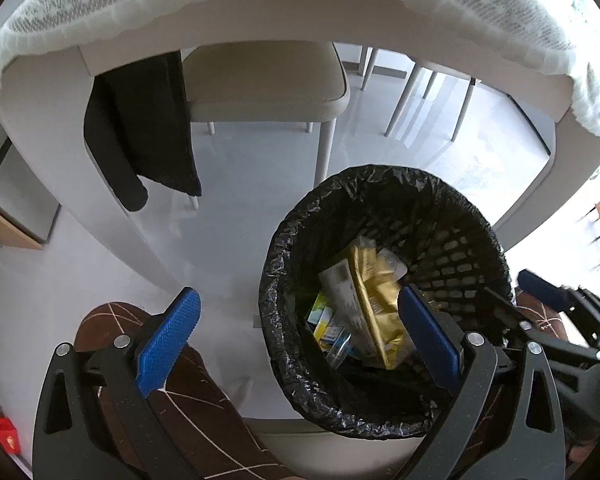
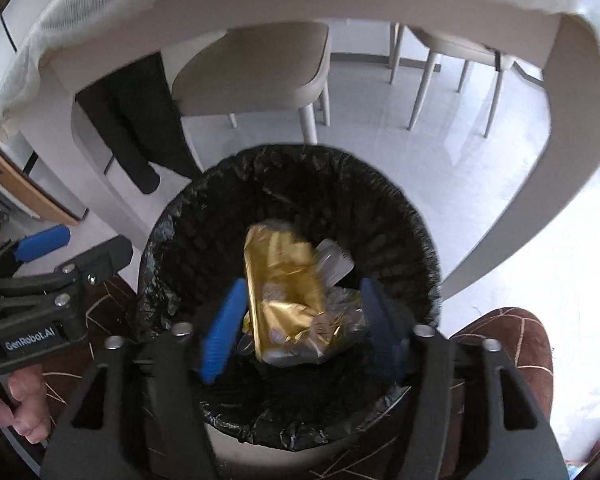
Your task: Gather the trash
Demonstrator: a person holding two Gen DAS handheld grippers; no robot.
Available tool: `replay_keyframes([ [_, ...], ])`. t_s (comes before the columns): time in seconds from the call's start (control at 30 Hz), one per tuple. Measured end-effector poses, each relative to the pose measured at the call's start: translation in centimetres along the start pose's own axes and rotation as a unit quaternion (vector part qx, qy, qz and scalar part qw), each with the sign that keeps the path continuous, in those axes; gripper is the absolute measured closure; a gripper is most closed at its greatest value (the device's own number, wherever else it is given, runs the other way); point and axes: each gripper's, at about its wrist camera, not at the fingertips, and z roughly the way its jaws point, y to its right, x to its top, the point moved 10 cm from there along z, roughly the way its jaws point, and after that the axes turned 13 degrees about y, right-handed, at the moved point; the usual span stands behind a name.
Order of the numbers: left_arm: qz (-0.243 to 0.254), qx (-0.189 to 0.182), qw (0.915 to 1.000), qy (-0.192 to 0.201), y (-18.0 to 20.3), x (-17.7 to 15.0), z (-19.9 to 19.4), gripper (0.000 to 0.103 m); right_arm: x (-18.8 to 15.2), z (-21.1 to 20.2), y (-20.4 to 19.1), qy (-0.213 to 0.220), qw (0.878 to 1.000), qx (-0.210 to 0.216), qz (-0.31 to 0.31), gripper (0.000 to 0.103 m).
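Tongs: left tongs (image 1: 300,332) wide open, nothing held; right tongs (image 2: 300,328) also spread, gold foil wrapper (image 2: 284,284) sits betw the blue pads, prob just loose over the bin, can't tell if touching. Bin (image 1: 472,216) = round mesh basket w/ crinkly black liner, on pale floor by the counter leg (image 1: 80,200). Inside: wrapper, grey-white packet (image 1: 342,292), small green-yellow carton (image 1: 320,316). Foil looks light, crackly, slippery, so pinch a folded edge, not the flat face
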Motion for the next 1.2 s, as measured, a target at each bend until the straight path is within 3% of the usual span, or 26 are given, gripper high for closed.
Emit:
replay_keyframes([
  [0.17, 0.005, -0.006, 0.9997, 0.022, 0.6, 1.7, -3.1, 0.006, 2.4, -3.6, 1.6, 0.032, 0.999, -0.02, 0.012, 0.013],
  [0.27, 0.009, -0.007, 0.9992, 0.038, 1.2, 2.9, -5.7, 0.006, 3.9, -6.2, 2.3, 0.057, 0.998, -0.033, 0.005, 0.01],
  [0.67, 0.015, 0.0, 0.9943, 0.106, 1.9, 6.7, -16.4, 0.006, 8.6, -19.0, 1.9, 0.145, 0.988, -0.045, 0.002, 0.009],
  [1.2, 0.011, 0.017, 0.9856, 0.168, 0.8, 9.1, -24.1, 0.006, 11.0, -25.8, -1.1, 0.202, 0.979, -0.035, -0.012, 0.009],
])
